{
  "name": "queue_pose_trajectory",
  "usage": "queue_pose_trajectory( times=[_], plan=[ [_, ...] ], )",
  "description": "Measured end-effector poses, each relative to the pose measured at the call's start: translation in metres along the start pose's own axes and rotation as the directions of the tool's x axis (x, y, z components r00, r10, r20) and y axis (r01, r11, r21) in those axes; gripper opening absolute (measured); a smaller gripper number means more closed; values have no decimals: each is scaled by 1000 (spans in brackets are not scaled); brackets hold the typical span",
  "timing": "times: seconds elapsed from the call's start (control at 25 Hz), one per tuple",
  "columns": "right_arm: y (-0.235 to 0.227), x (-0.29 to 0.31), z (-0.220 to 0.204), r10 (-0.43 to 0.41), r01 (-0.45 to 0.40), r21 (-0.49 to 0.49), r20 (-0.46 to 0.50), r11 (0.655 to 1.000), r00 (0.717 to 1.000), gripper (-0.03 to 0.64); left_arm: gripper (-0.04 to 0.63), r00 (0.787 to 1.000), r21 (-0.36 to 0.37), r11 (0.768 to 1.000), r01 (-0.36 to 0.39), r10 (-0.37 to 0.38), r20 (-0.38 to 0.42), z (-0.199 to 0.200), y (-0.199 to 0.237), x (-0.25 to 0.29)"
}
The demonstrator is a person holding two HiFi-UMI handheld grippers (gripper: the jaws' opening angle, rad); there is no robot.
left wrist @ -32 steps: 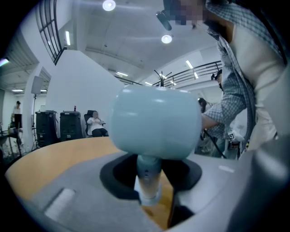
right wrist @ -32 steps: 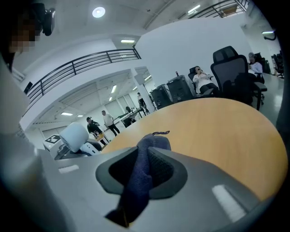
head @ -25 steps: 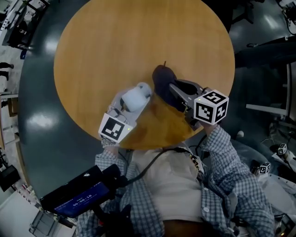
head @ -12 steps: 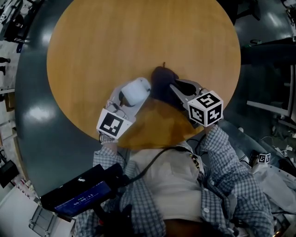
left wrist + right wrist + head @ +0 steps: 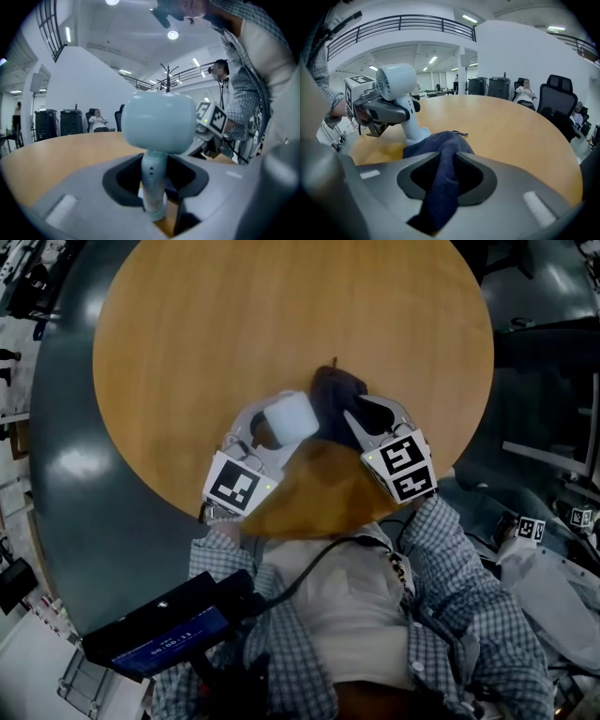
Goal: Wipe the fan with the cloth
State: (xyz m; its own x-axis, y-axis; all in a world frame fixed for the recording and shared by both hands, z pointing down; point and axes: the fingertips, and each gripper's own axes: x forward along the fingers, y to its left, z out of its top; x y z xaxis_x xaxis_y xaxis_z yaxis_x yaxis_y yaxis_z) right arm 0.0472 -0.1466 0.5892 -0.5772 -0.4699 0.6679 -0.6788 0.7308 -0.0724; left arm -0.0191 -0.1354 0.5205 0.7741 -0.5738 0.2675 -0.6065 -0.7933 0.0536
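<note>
A small white fan [image 5: 289,418] stands with its foot on the round wooden table [image 5: 281,315]. My left gripper [image 5: 266,434] is shut on its stem [image 5: 153,180], and the round head [image 5: 158,126] rises above the jaws. A dark blue cloth [image 5: 330,395] lies bunched on the table right beside the fan's foot [image 5: 416,136]. The right gripper [image 5: 352,418] has a fold of that cloth [image 5: 440,154] between its jaws, which are opening while the pads still touch it. In the right gripper view the left gripper [image 5: 379,112] grips the fan from the left.
The table's near edge runs just under both grippers, close to the person's checked shirt [image 5: 450,596]. A dark device with a lit screen [image 5: 159,643] hangs at the lower left. Office chairs and seated people [image 5: 525,96] are far beyond the table.
Both grippers have come down to the table. The right one rolled, its marker cube now facing up, and the cloth now rests on the wood beside the fan's foot.
</note>
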Motion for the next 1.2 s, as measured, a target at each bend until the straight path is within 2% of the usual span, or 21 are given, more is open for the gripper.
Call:
queue_pose_trajectory(
  times=[0.12, 0.24, 0.36, 0.6, 0.76, 0.96, 1.2],
  plan=[
    [-6, -2, 0, -19, 19, 4, 10, 1000, 1000, 123, 147, 1000, -1, 1000, -7, 7, 13, 0, 3, 1],
    [-10, -8, -2, -23, 23, 14, 41, 1000, 999, 161, 165, 1000, -4, 1000, -10, 10, -17, -5, -3, 1],
    [-16, -17, 10, -27, 24, 26, 104, 999, 994, 220, 217, 1000, -3, 1000, -15, 15, -25, -9, -6, 3],
    [-21, -38, 30, -41, 36, 31, 169, 999, 985, 227, 236, 999, -59, 997, -44, 43, -13, -7, 1, -3],
    [-8, -47, 48, -52, 43, 48, 198, 998, 979, 225, 238, 998, -48, 998, -39, 36, -54, -9, 3, -23],
    [-1, -55, 61, -61, 48, 60, 222, 997, 973, 229, 241, 997, -103, 994, -45, 38, -67, -21, 4, -37],
    [-3, -68, 65, -62, 52, 46, 242, 998, 968, 238, 245, 990, -140, 988, -57, 39, -134, -39, -1, -44]
  ],
)
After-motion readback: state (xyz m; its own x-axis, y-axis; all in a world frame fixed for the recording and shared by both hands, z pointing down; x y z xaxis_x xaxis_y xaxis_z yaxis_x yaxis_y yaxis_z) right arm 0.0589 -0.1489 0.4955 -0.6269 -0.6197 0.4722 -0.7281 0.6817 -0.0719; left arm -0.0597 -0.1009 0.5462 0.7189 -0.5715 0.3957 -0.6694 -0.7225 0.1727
